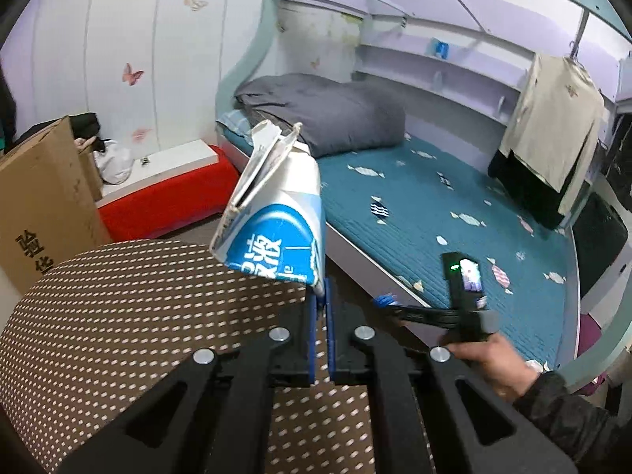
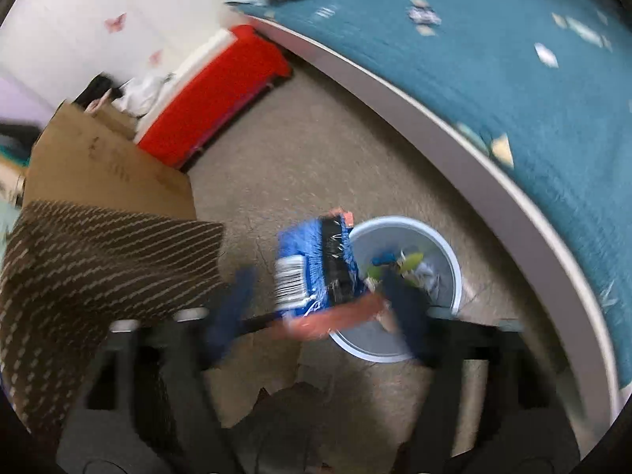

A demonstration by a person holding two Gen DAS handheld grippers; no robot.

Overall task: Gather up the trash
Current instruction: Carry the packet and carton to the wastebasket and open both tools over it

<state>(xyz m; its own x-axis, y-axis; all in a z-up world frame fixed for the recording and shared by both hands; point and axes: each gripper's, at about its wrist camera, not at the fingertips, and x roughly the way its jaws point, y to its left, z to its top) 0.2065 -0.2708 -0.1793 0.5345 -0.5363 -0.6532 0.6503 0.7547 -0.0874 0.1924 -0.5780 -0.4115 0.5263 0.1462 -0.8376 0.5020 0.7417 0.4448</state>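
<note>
My left gripper (image 1: 320,300) is shut on the bottom corner of a torn white and blue carton (image 1: 276,213), which it holds tilted above a brown dotted stool (image 1: 138,308). In the right wrist view my right gripper (image 2: 316,282) is blurred and stands open, jaws wide apart. A blue and orange snack bag (image 2: 312,272) hangs between them; the left finger (image 2: 233,304) is clear of it. Just below and to the right is a pale blue bin (image 2: 399,222) with trash inside. The left wrist view shows the right gripper (image 1: 385,302) held by a hand (image 1: 497,363).
A cardboard box (image 1: 43,197) stands left of the stool, and a red bench (image 1: 170,197) sits along the wall. The bed (image 1: 454,205) with teal cover curves close around the bin. Clothes (image 1: 553,138) hang at the right. Beige floor (image 2: 316,150) lies between the bench and the bin.
</note>
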